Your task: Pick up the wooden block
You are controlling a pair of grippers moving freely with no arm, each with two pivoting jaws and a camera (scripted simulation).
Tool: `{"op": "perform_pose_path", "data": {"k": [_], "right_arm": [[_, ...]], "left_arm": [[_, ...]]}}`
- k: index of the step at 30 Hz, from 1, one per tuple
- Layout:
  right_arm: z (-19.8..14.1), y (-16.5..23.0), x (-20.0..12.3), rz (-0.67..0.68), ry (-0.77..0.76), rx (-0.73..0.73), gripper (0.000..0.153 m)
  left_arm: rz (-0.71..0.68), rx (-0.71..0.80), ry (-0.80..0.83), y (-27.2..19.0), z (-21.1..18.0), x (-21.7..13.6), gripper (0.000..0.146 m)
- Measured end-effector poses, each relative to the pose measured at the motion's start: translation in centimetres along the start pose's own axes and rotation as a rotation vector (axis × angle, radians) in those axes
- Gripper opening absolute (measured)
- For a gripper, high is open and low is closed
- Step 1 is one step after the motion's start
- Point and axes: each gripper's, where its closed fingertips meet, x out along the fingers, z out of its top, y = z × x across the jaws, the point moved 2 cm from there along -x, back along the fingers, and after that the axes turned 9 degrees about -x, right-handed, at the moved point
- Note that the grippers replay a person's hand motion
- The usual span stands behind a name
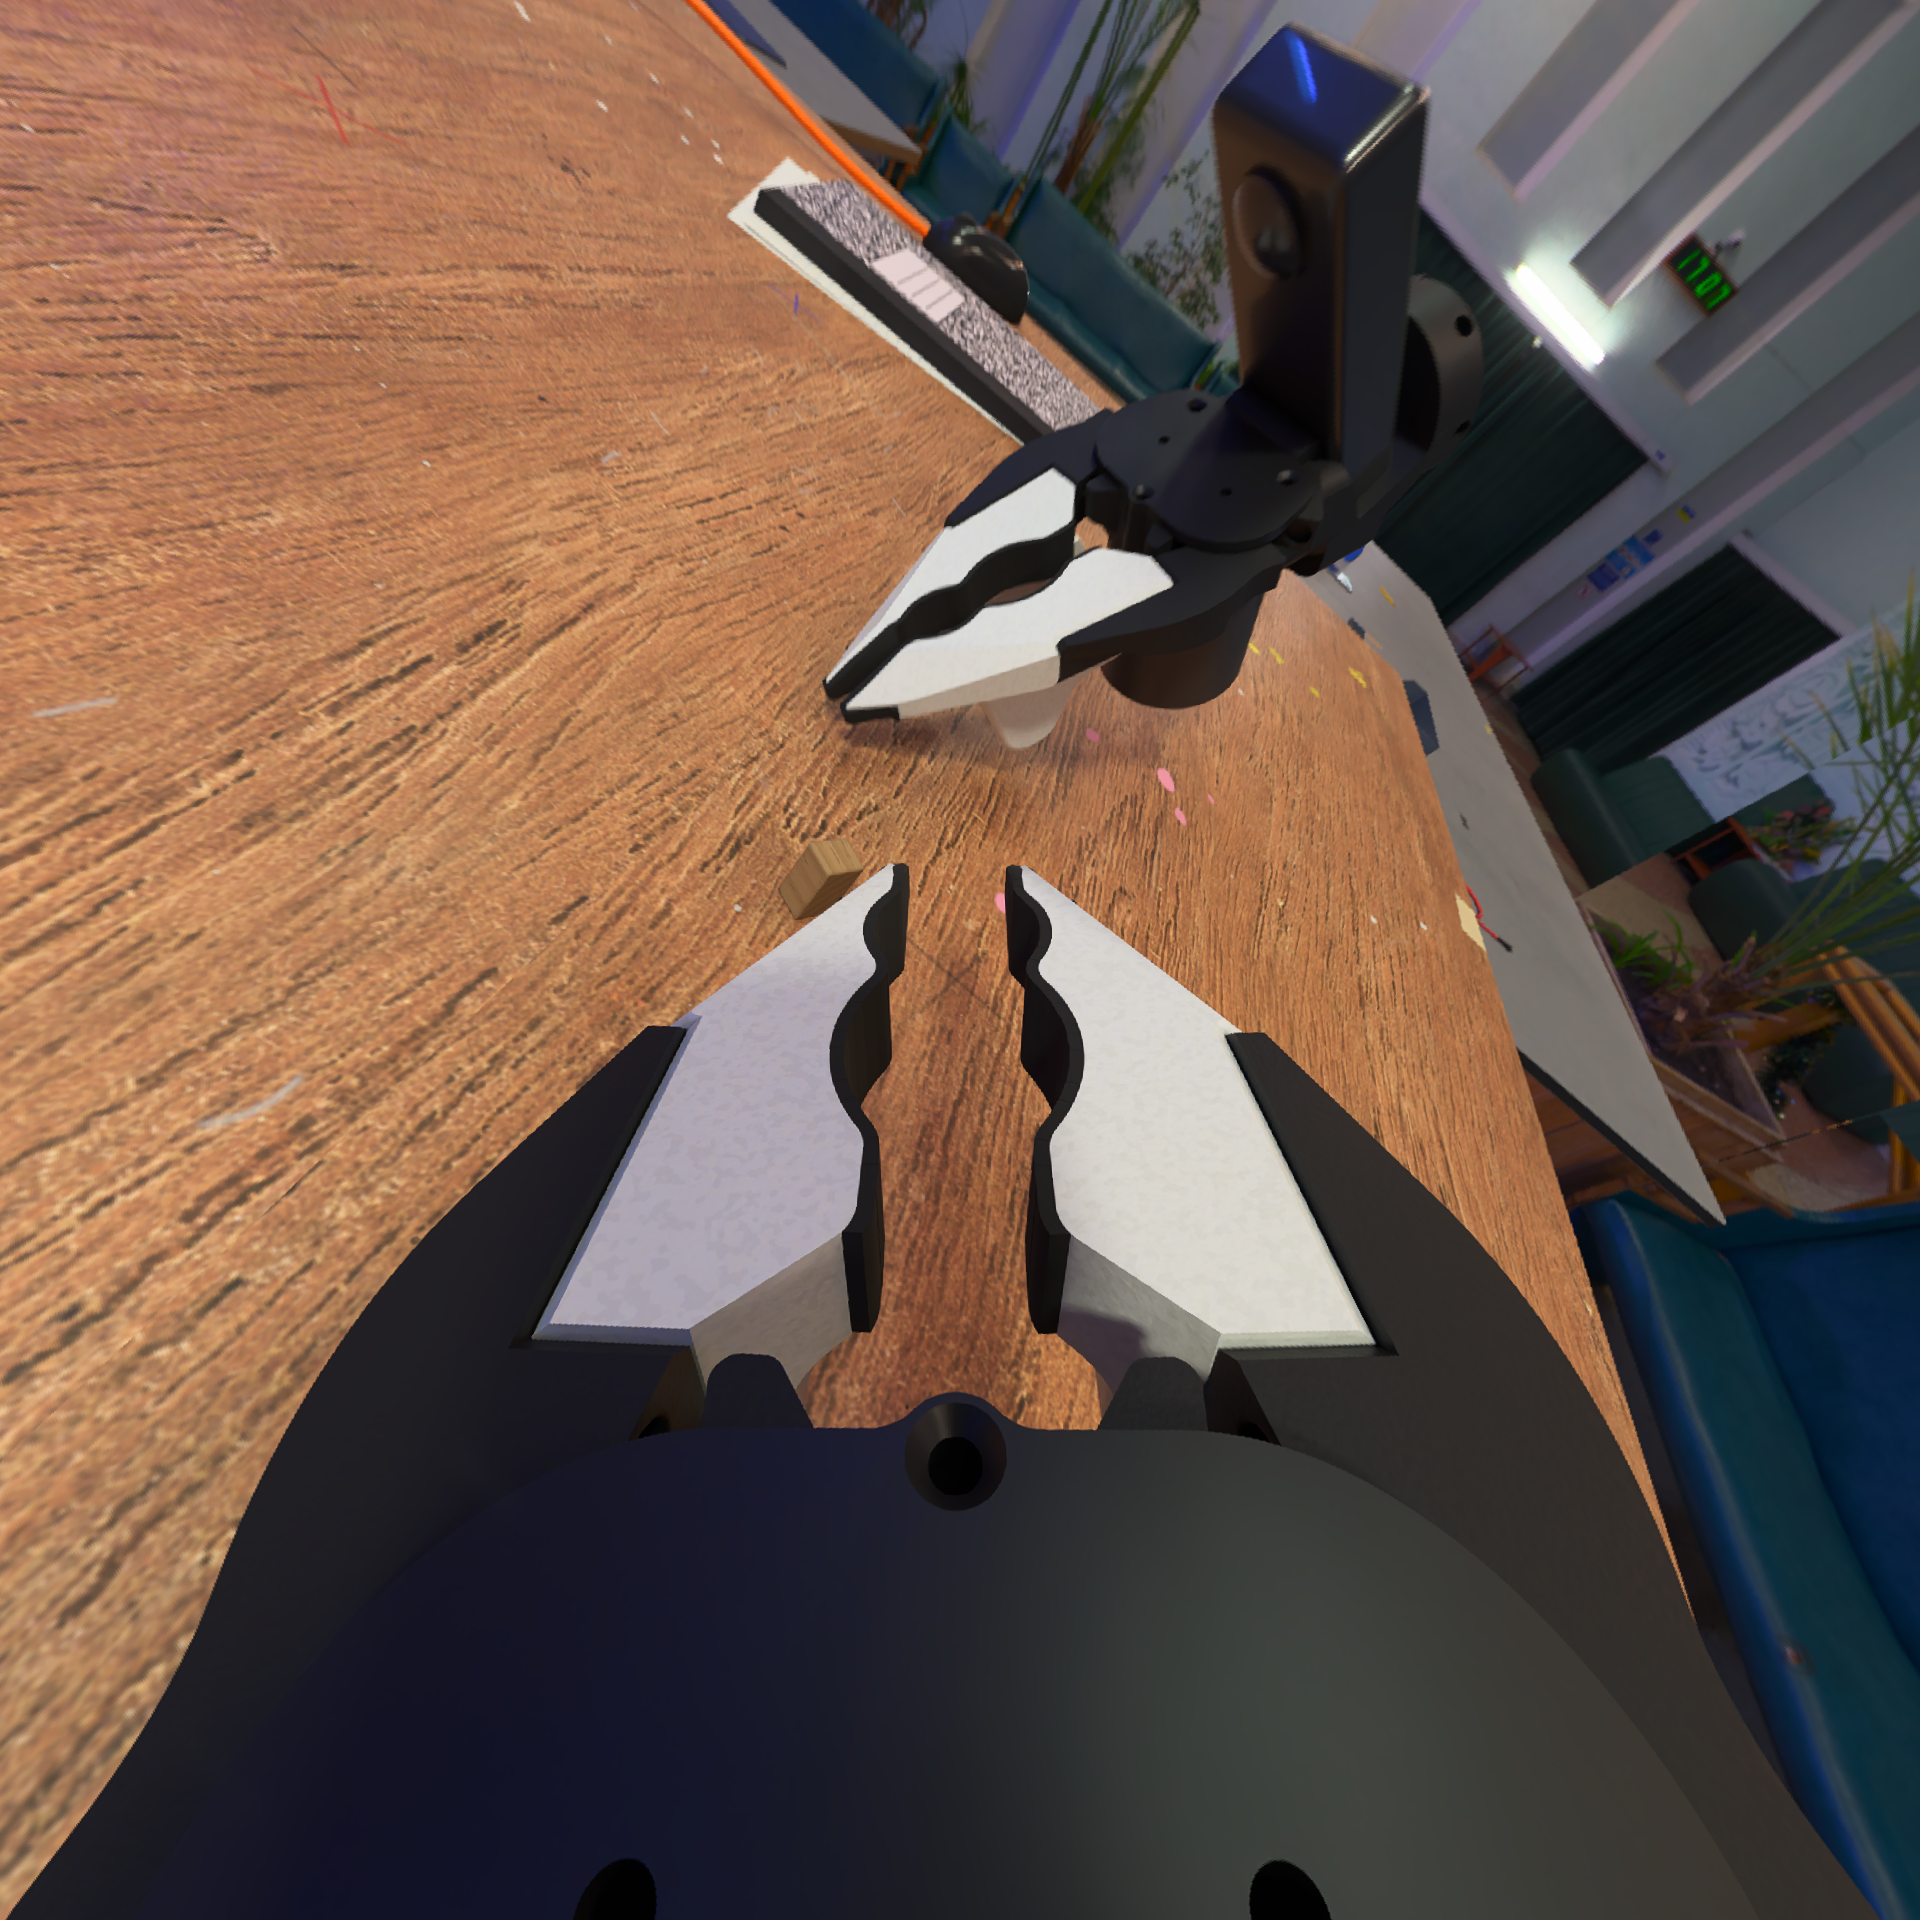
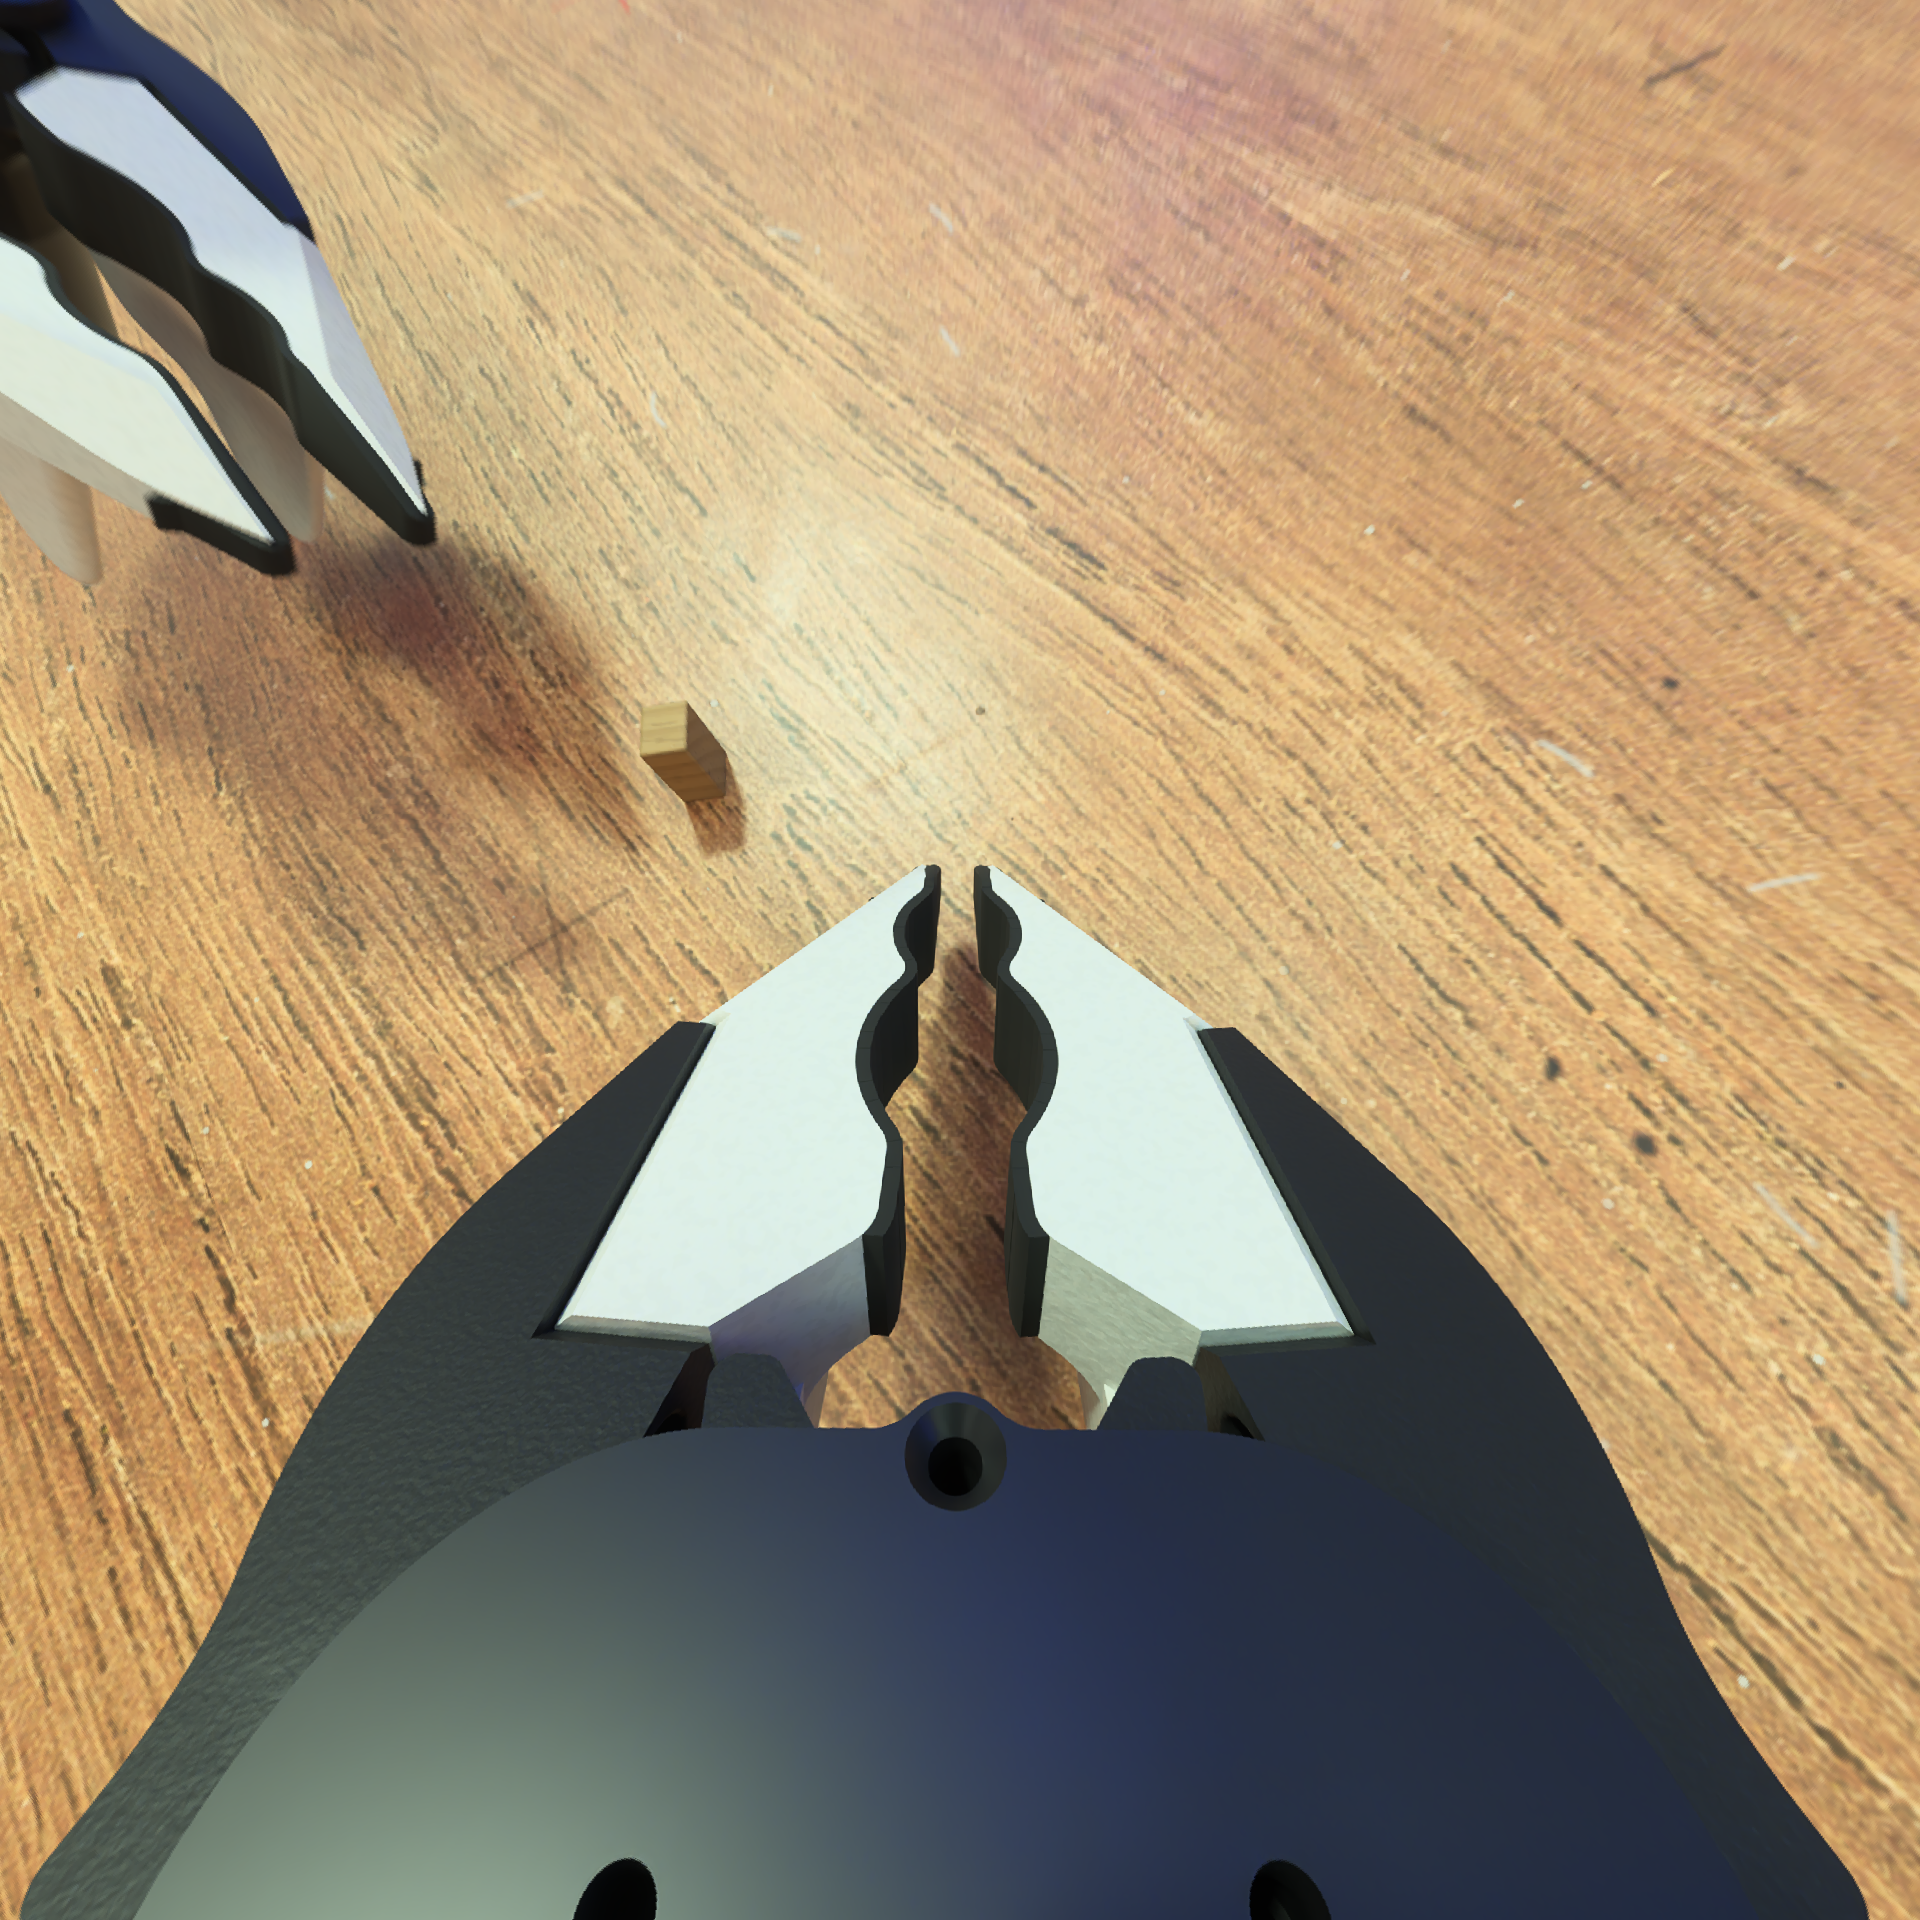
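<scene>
The small wooden block (image 1: 821,878) lies on the wooden table (image 1: 416,520), just left of and beyond the left fingertip of my left gripper (image 1: 956,878). That gripper is open with a moderate gap, holds nothing, and is low over the table. The block is outside its gap. My right gripper (image 1: 844,698) hovers farther off with its tips nearly together. In the right wrist view the block (image 2: 683,750) lies ahead and to the left of my right gripper (image 2: 957,878), which is shut and empty. My left gripper (image 2: 351,542) shows at the upper left.
A speckled black-and-white notebook (image 1: 935,301), a dark rounded object (image 1: 982,260) and an orange cable (image 1: 810,114) lie at the table's far side. The table edge (image 1: 1507,1091) runs along the right, with a blue sofa (image 1: 1787,1455) beyond it.
</scene>
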Motion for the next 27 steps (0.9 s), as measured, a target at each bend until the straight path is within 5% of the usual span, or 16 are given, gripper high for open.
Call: {"op": "perform_pose_path", "data": {"k": [16, 27], "right_arm": [[0.3, -0.1, 1.2, 0.03, 0.066, -0.034, 0.01], [1.5, -0.3, -1.0, -0.072, -0.039, -0.017, 0.013]], "left_arm": [[0.033, -0.017, -0.078, 0.1, 0.3, -1.7, 0.018], [0.062, 0.013, -0.106, -0.2, 0.6, -2.7, 0.018]]}}
